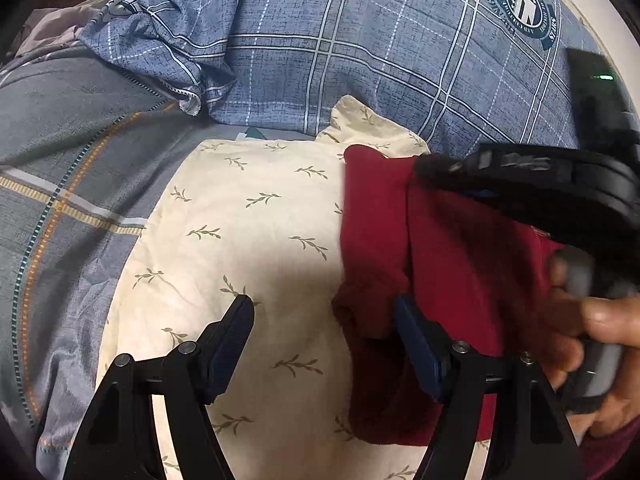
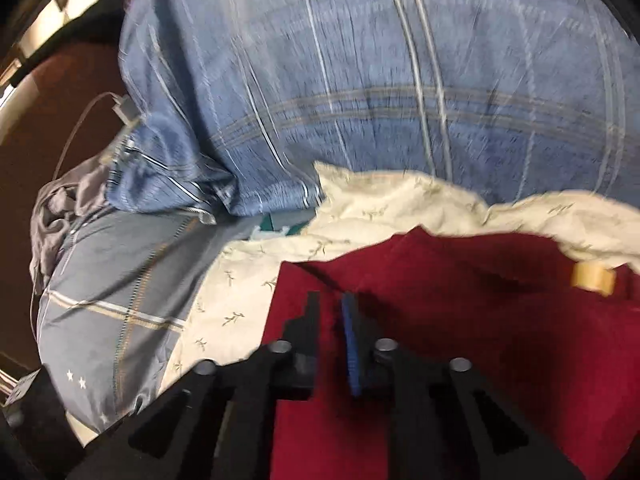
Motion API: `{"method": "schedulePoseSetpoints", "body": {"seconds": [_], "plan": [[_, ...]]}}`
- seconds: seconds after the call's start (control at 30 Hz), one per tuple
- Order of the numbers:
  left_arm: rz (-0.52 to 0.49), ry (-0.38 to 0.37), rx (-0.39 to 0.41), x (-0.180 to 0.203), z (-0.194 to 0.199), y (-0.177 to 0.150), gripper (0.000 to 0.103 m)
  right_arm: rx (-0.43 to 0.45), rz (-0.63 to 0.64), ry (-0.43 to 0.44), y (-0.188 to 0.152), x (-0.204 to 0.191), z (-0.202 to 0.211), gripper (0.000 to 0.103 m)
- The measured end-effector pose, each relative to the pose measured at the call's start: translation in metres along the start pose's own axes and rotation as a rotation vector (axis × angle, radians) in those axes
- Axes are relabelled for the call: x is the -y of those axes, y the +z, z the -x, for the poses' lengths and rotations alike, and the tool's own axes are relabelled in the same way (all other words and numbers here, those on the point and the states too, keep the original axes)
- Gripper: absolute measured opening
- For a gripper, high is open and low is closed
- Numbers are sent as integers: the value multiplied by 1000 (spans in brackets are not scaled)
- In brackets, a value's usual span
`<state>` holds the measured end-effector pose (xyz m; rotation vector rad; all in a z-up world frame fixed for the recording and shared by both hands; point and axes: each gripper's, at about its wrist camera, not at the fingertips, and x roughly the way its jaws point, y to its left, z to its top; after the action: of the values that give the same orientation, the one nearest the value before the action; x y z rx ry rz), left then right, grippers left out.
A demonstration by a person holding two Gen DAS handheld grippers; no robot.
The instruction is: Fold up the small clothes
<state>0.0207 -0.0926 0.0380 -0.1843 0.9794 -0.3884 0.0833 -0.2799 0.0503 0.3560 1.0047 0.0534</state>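
- One red garment point(image 1: 452, 264) is the thing to fold: soft, light cloth with a fleecy look, so I judge it will drape and sag rather than hold a crease, and it should not slip from rubbery pads.
- It lies on the cream leaf-print sheet point(image 1: 248, 232), toward that sheet's right side in the left wrist view, with the blue plaid pillow point(image 1: 360, 52) behind the sheet's far edge.
- Colour is a deep, even crimson; one raised fold runs along its length, and its left edge is already doubled over in a thick roll (no print or label can be made out).
- Best hold, in my judgement, is a hemmed edge or a corner, pinching both layers together; grabbing the middle would only bunch it.
- Left gripper point(image 1: 324, 316) is spread wide, grasping nothing, one finger over the bare sheet and the other at the garment's rolled edge.
- Right gripper point(image 2: 330, 312) has its jaws narrowed to a slim gap above the red cloth; whether fabric is pinched I cannot tell, since the view is blurred.
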Motion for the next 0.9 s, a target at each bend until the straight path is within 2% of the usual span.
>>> {"method": "schedulePoseSetpoints", "body": {"seconds": [0.07,0.17,0.23,0.27,0.37,0.43,0.47,0.5,0.57,0.7,0.9], "plan": [[3,-1,1,0,0,0,72,8,23,-40,-1,-2,3,28],[2,1,3,0,1,-1,72,-44,38,-141,-4,1,-16,28],[2,3,3,0,1,-1,72,-94,16,-131,-8,7,-37,28],[3,5,3,0,0,0,72,-90,13,-133,-8,9,-43,28],[8,3,-4,-1,-1,1,72,-99,14,-133,-3,7,-38,29],[9,3,-6,-1,-1,1,72,-95,-13,-86,2,8,-28,42],[10,2,-7,-1,-2,1,72,-84,-30,-57,2,9,-23,69],[13,0,-6,-1,-1,2,72,-61,-44,-42,3,9,-19,90],[13,3,-6,-1,-2,2,72,-44,-46,-56,4,6,-20,91],[10,10,-7,0,-4,1,72,-102,-60,-83,1,1,-41,91],[13,15,-7,0,-6,2,73,-86,-16,-112,-5,-4,-44,92]]}}
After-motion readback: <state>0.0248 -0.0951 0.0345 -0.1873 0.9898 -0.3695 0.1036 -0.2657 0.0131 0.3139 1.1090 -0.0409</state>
